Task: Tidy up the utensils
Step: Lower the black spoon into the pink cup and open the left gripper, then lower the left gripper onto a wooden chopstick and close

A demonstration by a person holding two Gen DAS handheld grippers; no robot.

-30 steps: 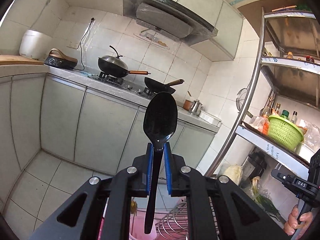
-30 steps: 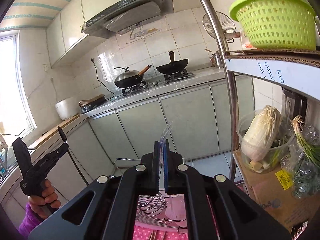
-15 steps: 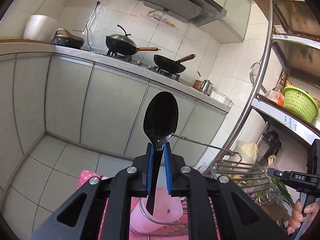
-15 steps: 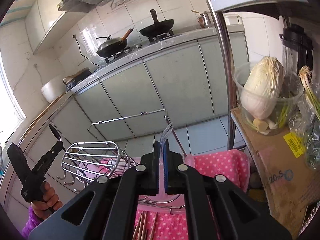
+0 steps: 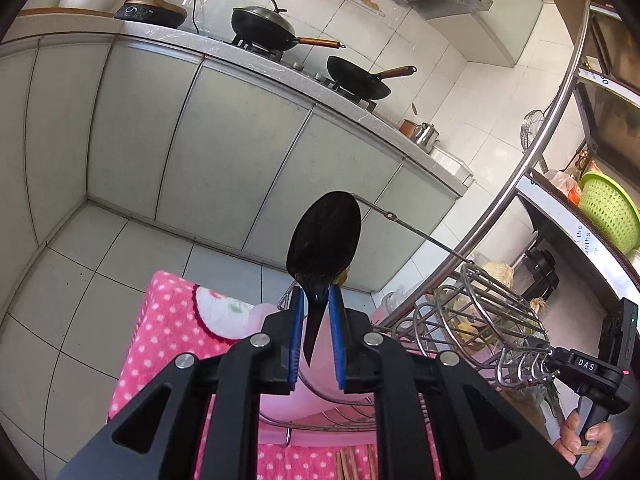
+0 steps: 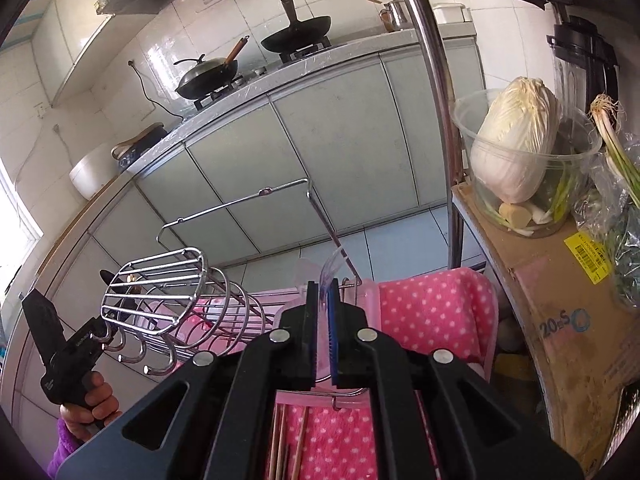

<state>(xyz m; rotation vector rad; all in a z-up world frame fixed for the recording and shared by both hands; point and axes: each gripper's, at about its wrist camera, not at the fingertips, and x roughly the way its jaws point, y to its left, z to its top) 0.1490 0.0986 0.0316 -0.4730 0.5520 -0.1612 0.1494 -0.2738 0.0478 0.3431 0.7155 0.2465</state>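
Observation:
My left gripper (image 5: 316, 312) is shut on a black plastic spoon (image 5: 325, 240), bowl up, held above the pink tray (image 5: 280, 400) of a wire utensil rack (image 5: 480, 320). My right gripper (image 6: 323, 300) is shut on a clear plastic spoon (image 6: 330, 270), over the same rack (image 6: 168, 288) with its wire basket and hooks. Wooden chopsticks (image 6: 284, 448) lie on the pink dotted towel (image 6: 432, 312) below. The left gripper also shows at the left edge of the right wrist view (image 6: 72, 348), the right gripper at the right edge of the left wrist view (image 5: 584, 364).
Grey kitchen cabinets (image 5: 224, 132) with two woks (image 5: 356, 80) stand behind. A steel shelf post (image 6: 436, 80) and a cardboard box (image 6: 560, 320) with a cabbage tub (image 6: 516, 152) are at right. A green basket (image 5: 608, 208) sits on the shelf.
Both grippers have tilted and come down toward the rack; the rack, pink tray and towel now fill the lower views. Both spoons stay held.

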